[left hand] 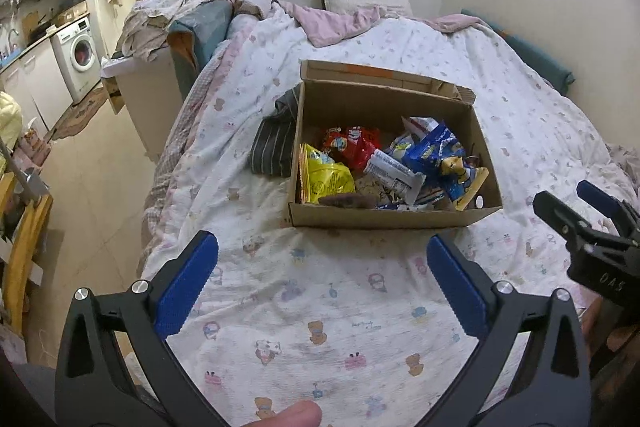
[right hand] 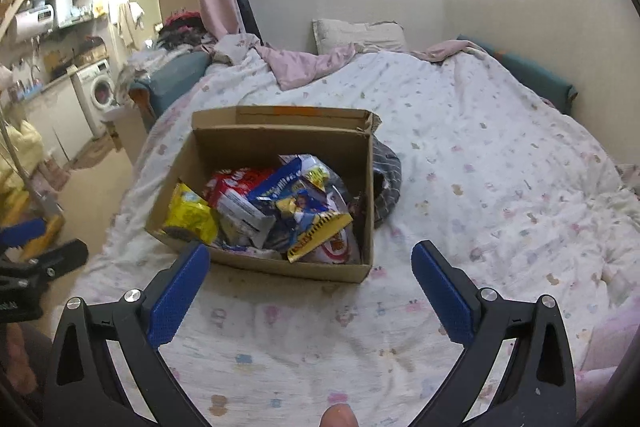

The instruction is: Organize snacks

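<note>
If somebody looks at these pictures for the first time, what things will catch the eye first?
First comes the open cardboard box in the middle of the bed, packed with bright snack bags: a yellow bag at its left, a red bag behind, a blue bag to the right. Next, the open left tool and right tool hover empty before it.

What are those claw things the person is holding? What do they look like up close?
Each is a black plastic claw with two curved arms that end in flat fingers faced with blue ribbed pads. Round silver bolts sit at the joints, and triangular holes are cut into the arms. The right gripper, seen side-on from the left one, has white letters printed on its black body. No cables show.
</note>
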The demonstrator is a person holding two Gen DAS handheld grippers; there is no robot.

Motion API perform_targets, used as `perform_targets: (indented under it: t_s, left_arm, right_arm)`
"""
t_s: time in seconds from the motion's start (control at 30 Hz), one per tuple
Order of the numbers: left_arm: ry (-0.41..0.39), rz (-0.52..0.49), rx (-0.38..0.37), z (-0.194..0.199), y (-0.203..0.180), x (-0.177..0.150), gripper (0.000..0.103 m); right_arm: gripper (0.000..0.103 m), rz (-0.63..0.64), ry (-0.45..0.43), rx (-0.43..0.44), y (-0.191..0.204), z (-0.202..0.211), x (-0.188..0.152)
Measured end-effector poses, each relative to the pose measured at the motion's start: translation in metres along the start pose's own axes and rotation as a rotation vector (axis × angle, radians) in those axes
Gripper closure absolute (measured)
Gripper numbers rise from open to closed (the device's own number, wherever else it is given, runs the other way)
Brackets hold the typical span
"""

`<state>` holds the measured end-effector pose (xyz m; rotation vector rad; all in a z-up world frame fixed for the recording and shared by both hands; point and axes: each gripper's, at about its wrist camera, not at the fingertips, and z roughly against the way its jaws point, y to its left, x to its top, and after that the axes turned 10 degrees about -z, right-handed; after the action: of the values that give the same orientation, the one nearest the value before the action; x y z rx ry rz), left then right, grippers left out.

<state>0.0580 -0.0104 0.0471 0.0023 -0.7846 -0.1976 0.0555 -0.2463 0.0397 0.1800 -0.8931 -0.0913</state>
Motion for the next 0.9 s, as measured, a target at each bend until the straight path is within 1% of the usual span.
perform_targets:
  t_s: [0.1, 0.2, 0.37, 0.57, 0.9]
  left_arm:
    - [-0.026, -0.014, 0.039, -0.001, -0.002, -0.001, 0.0]
    - [-0.036, -0.012, 0.069, -0.004, -0.002, -0.001, 0.0]
    - [-0.018, -0.006, 0.054, -0.01, -0.002, -0.002, 0.0]
    - [-0.017, -0.003, 0.052, -0.011, -0.003, -0.001, 0.0]
    - [-0.028, 0.023, 0.057, -0.01, 0.002, 0.0, 0.0]
  right_arm:
    - [0.0, 0.023, 0.007, -0.014, 0.002, -0.005, -0.004]
    - [0.0, 0.001, 0.028, -0.003, -0.002, -0.01, -0.004]
    - [0.0, -0.046, 0.05, 0.015, -0.008, -0.014, -0.002]
    - [0.0, -0.074, 0.06, 0.011, -0.014, -0.018, 0.001]
    - [0.0, -0.061, 0.056, 0.015, -0.013, -0.017, 0.0]
